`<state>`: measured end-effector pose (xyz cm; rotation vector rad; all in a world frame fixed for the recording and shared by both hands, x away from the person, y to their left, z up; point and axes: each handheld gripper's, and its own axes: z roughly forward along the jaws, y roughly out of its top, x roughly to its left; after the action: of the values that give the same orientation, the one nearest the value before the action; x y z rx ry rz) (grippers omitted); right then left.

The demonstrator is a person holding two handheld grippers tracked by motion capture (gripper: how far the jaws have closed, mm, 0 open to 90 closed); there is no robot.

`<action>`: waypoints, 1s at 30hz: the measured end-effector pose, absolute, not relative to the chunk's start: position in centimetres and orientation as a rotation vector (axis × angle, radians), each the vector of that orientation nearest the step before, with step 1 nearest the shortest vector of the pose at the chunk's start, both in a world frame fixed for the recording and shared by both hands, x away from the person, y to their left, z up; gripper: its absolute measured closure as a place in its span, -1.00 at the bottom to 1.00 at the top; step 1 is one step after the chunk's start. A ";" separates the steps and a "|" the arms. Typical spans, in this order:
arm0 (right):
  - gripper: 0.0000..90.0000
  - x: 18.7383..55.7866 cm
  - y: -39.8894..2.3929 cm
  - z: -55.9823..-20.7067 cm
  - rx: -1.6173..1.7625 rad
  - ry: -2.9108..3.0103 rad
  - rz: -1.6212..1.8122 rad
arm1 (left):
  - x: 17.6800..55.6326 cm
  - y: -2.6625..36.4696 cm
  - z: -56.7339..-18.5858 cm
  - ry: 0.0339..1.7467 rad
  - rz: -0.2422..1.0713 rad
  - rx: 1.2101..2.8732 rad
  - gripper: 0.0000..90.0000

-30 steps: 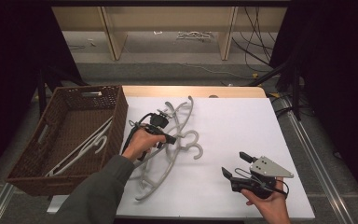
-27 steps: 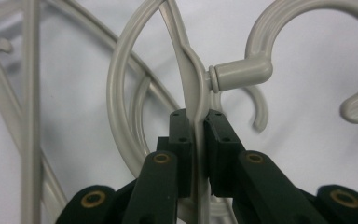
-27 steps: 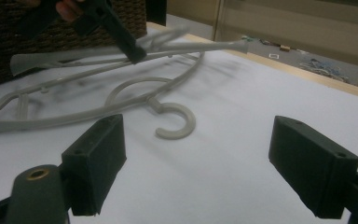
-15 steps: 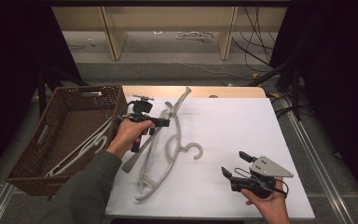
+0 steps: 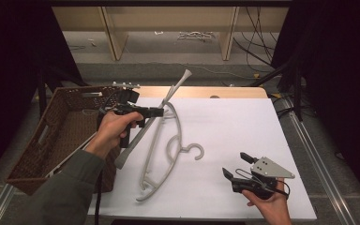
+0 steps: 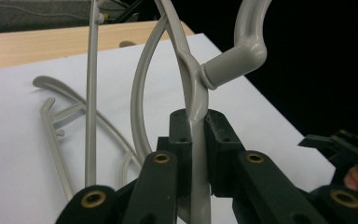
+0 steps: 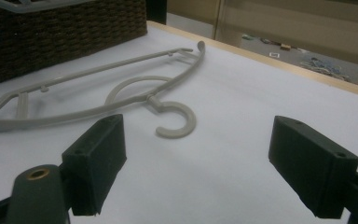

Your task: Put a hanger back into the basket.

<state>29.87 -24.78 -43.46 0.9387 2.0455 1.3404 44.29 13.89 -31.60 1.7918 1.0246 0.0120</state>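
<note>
Grey hangers [image 5: 168,150]: two; wicker basket [image 5: 61,136]: one

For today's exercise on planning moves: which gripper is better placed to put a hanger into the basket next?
Left. The left gripper already grips a hanger beside the wicker basket; the right gripper waits open.

Left gripper [image 5: 157,111] clamped on a raised grey hanger [image 5: 152,123] beside the wicker basket [image 5: 56,140]; second hanger [image 5: 171,150] flat on the white table [image 5: 243,126].

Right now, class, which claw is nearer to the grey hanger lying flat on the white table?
Right. The right claw rests open beside the flat hanger's hook; the left claw is raised above it, clamping another hanger.
</note>
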 end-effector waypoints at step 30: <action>-0.56 30.0 -24.7 -43.7 0.936 2.036 1.327 | 41.8 27.6 -28.8 1.082 0.359 1.791 0.82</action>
<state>30.02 -24.66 -43.74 0.9361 2.0360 1.3272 41.82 27.63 -28.80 1.7913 1.0818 0.3594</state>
